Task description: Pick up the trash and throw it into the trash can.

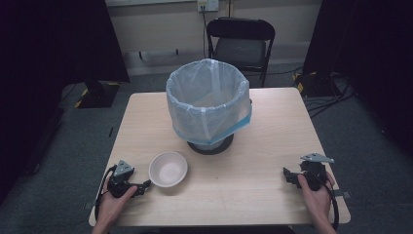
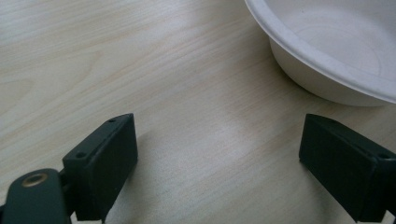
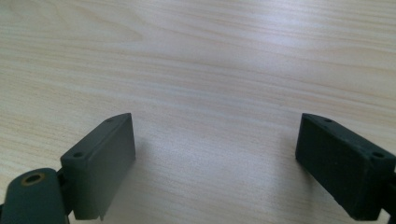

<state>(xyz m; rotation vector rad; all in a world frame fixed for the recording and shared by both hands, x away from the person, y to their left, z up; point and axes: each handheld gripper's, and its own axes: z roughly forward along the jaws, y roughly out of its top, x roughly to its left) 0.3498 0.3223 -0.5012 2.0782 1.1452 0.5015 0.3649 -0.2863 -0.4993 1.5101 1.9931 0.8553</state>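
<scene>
Resting on the near left of the pale wooden surface [image 1: 272, 146], the left hand-held gripper [image 1: 144, 186] lies in the person's left hand [image 1: 113, 200], its jaws pointing right toward a white bowl [image 1: 168, 169] just beside them. In the left gripper view the two black jaws stand wide apart over bare wood with nothing between them, and the bowl [image 2: 345, 51] sits just beyond the right jaw at the upper right, empty and upright, apart from the jaw. The right hand-held gripper [image 1: 287, 174] lies at the near right of the surface in the right hand [image 1: 315, 192], jaws pointing left, a grey three-cornered plate [image 1: 316, 158] on top and a cable [image 1: 335, 204] looping back past the wrist. In the right gripper view its jaws are likewise spread wide with only wood grain between them. At the middle of the surface, beyond the bowl and to its right, stands a bin [image 1: 209, 105] on a dark round base, lined with a translucent bag [image 1: 195, 92] folded over the rim, with a blue edge hanging on its right side. Beyond the far edge stands a black chair [image 1: 241, 41] against the wall, and cables [image 1: 336, 92] lie on the grey floor at the far right.
</scene>
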